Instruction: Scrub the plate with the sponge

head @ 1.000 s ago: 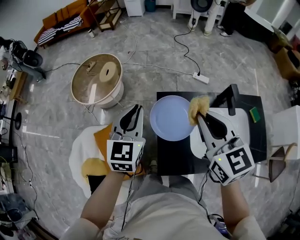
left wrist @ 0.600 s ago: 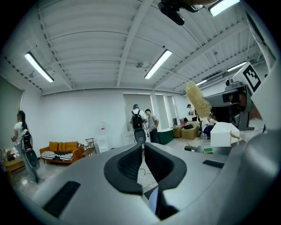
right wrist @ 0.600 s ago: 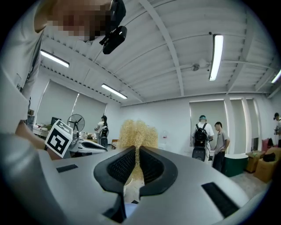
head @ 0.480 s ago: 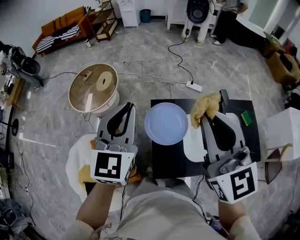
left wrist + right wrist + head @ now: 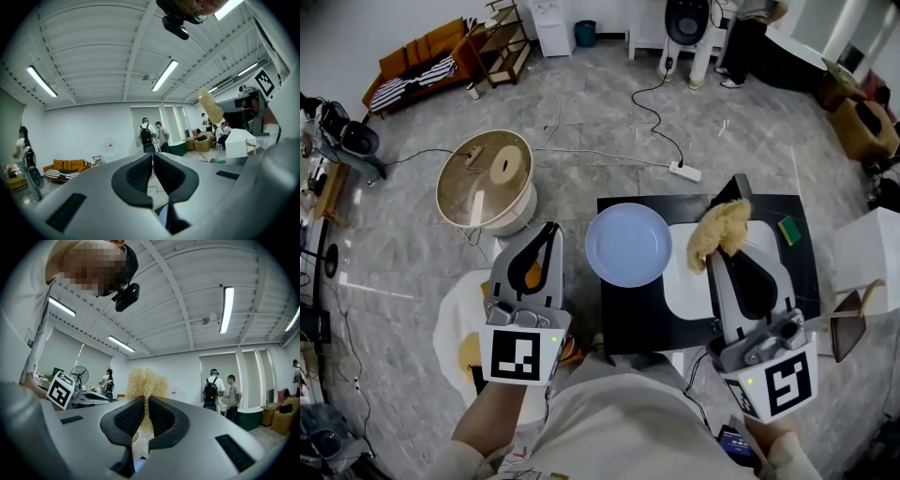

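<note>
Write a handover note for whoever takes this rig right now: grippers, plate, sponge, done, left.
Left gripper: jaws have just been closing, shut, empty.
Right gripper: shut on the sponge, held off the plate.
The plate lies flat at the black table's left edge, beside a white board.
Done: sponge gripped. Whether the plate was scrubbed already cannot be told.
Left: bring the sponge onto the plate and scrub.

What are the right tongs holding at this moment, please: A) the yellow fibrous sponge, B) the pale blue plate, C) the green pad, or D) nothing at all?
A: in the right gripper view the right tongs are clamped on the yellow sponge, while the plate lies apart from them.
</note>
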`<act>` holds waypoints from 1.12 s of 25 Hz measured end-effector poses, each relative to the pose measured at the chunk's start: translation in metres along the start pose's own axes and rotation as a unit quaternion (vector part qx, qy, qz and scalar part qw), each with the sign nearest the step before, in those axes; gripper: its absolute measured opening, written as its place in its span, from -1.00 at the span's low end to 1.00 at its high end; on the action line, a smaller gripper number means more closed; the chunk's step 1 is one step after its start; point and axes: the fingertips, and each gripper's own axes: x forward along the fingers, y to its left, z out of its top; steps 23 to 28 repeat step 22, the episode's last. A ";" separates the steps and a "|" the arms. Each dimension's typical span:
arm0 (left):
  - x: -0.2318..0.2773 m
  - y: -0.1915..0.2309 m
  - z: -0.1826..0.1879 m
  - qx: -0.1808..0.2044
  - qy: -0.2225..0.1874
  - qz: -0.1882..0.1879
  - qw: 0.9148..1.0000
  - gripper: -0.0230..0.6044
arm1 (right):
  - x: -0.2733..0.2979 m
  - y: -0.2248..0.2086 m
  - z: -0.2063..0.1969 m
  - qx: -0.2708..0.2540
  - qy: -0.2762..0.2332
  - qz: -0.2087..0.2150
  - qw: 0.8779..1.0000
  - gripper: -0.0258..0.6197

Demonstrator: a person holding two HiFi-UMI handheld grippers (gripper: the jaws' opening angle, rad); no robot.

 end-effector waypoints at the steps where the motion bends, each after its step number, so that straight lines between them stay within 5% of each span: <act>1: -0.001 -0.002 -0.002 -0.007 -0.001 -0.001 1.000 -0.84 | -0.002 0.001 -0.003 0.001 0.003 0.001 1.000 -0.77; 11: -0.003 -0.011 -0.016 -0.032 0.012 -0.007 0.999 -0.84 | 0.002 0.014 -0.027 0.017 0.032 0.019 0.999 -0.77; 28: -0.003 -0.009 -0.013 -0.017 0.011 -0.003 1.000 -0.85 | 0.006 0.011 -0.028 0.022 0.030 0.019 0.999 -0.77</act>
